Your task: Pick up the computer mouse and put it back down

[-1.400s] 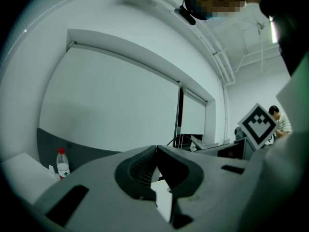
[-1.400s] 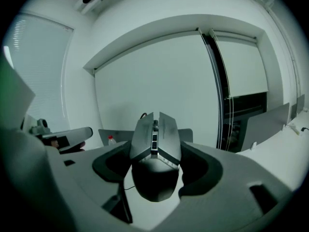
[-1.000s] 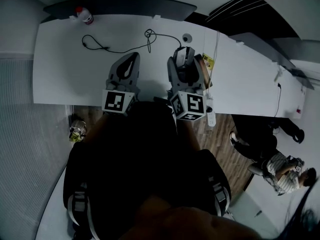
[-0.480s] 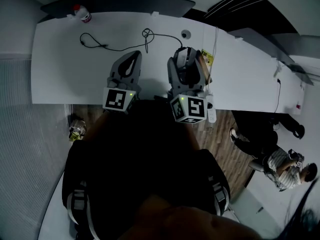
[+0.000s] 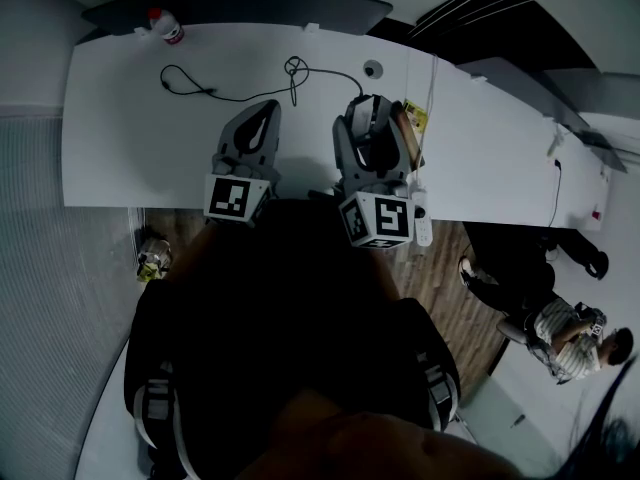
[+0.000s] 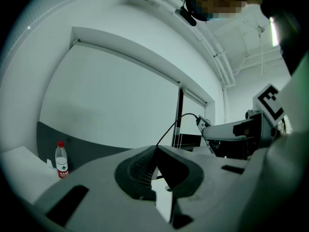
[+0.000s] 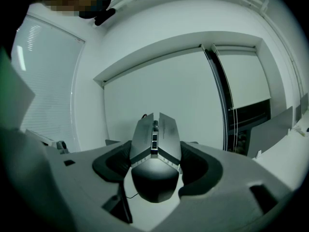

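The left gripper (image 6: 155,151) had its jaws pressed together, empty. The right gripper (image 7: 154,148) pinched the computer mouse (image 7: 153,178) by its flanks over the tabletop (image 5: 130,138). It looked light, rigid and slick-shelled, so those sides seemed the safest hold

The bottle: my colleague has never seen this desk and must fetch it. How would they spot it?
Take the long white table and go to its far left corner. The bottle stands upright there; its clear body and red cap set it apart from the black cable nearby.
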Available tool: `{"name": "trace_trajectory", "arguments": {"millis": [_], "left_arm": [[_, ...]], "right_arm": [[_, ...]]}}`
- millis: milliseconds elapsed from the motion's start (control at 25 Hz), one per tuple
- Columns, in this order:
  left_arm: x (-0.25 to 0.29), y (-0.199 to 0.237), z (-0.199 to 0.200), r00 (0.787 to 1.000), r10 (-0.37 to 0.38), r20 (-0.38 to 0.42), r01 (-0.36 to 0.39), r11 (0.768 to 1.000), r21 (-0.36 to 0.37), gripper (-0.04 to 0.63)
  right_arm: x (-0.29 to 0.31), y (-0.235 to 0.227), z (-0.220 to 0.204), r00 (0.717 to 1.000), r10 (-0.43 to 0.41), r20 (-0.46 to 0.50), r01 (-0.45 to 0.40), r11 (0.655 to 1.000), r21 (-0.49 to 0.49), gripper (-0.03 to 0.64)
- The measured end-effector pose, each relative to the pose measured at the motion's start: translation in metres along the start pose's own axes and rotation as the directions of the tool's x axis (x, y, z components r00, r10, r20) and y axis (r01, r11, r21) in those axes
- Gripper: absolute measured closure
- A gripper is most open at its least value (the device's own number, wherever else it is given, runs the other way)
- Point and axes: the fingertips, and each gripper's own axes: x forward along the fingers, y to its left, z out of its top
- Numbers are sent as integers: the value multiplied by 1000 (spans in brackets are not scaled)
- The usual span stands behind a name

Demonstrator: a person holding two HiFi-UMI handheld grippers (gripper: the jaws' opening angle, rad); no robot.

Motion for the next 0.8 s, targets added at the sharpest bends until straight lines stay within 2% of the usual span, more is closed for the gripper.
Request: {"name": "trace_trajectory", "arguments": {"millis": [800], "left_arm": [[2,-2,0,1000,-18,-3,18,1000,11,591]], "right_arm": [[6,-9,-5,1000,-14,-10,14,1000,17,324]]}}
